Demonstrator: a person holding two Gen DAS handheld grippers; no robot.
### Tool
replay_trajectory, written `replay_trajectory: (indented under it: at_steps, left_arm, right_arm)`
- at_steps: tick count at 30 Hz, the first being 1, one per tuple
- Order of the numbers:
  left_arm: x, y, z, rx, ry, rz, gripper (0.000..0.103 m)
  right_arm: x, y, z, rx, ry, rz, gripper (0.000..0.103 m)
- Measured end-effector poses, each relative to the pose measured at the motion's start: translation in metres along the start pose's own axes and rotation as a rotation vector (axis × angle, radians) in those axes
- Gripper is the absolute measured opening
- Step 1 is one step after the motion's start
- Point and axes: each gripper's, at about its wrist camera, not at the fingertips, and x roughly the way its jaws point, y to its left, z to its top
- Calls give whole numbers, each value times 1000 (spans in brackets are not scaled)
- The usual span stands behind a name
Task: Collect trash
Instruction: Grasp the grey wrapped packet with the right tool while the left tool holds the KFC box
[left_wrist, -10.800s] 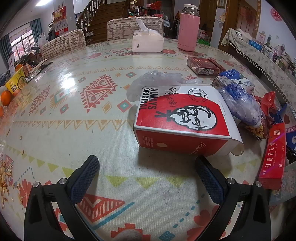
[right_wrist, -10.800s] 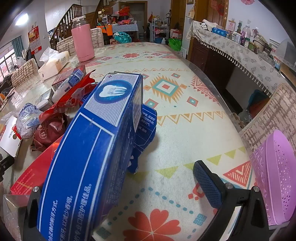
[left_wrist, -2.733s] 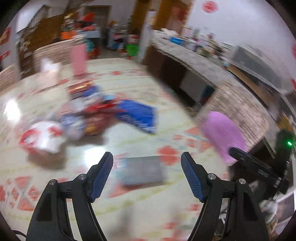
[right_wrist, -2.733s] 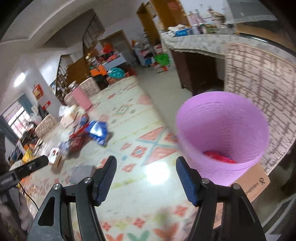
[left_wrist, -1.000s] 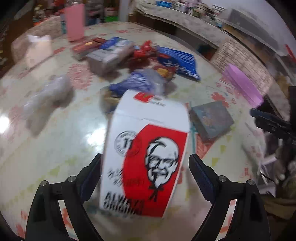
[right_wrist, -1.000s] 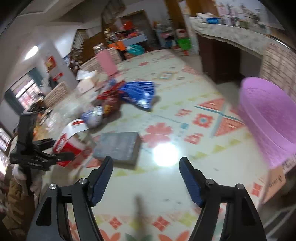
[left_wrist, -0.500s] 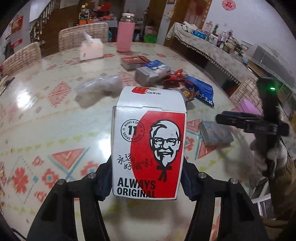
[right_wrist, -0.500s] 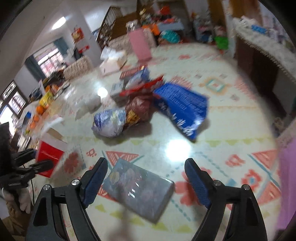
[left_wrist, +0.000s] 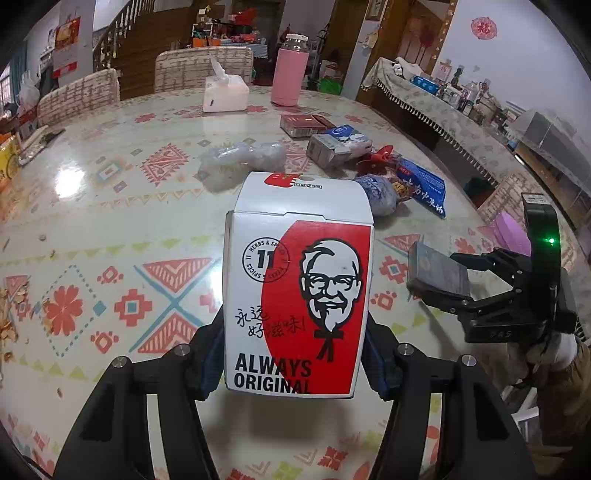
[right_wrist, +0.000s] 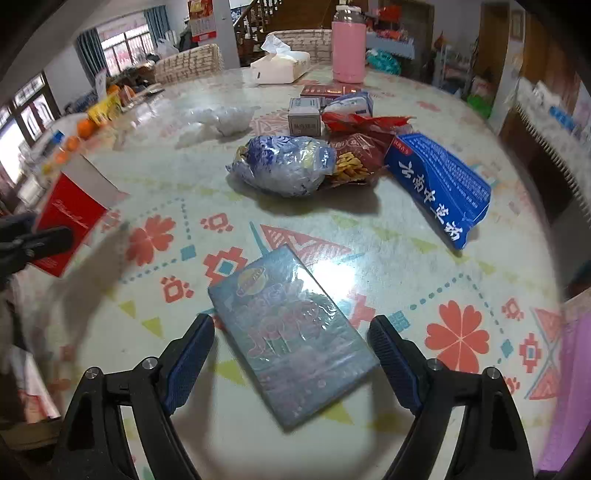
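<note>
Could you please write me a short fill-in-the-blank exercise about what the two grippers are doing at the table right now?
1. The left gripper is clamped on a red and white cardboard ____ box.
2. The flat grey-blue plastic-wrapped packet lies between the fingers of the ____ gripper.
3. That gripper's jaws are ____, its pads clear of the packet.
4. Beside the white tissue box stands a tall ____ bottle.

Missing words: KFC; right; open; pink

Purple bin (right_wrist: 570, 387) cut off by frame edge.
</note>
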Motion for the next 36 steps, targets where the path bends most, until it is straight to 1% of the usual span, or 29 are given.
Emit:
replay_trajectory:
  at_steps: [2,3,4,6,7,9,14,17,22,31,34,36]
  left_arm:
    - [-4,-4,-3,10,-8,19,61]
    - [-6,-6,-5,15,-11,26,61]
    - [-8,-7,-7,17,-14,30,62]
    - [-11,-9,-10,17,-19,34,62]
    - [-13,-10,-11,17,-21,39,62]
    - [-16,-11,-12,17,-29,56,62]
    - [-23,-17,-17,17,-44,81,62]
    - [-24,-22,-19,25,-45,84,62]
    - [-26,-35,-23,48,-45,80,62]
    - [-38,-53,-35,75,-58,62,62]
    - [-42,-54,-40,74,-55,65,62]
    - [-47,-54,-43,74,-63,73,62]
  right_arm:
    - [-1,3,-1,3,-14,-2,88]
    - [-3,6,-2,6,-22,-14,81]
    - [-4,7,-3,3,-27,-13,78]
    - [-8,10,-7,8,-35,5,60]
    - [-11,11,-9,19,-41,8,59]
    - [-15,13,-13,37,-60,6,59]
    - [-36,6,-29,130,-118,32,59]
    - [-51,-1,-41,182,-149,42,59]
    - [-73,-11,-57,244,-197,20,59]
    - [-76,-8,-78,235,-179,-48,60]
    - [-72,-6,-77,229,-168,-66,69]
    - [-68,-5,-76,221,-162,-74,71]
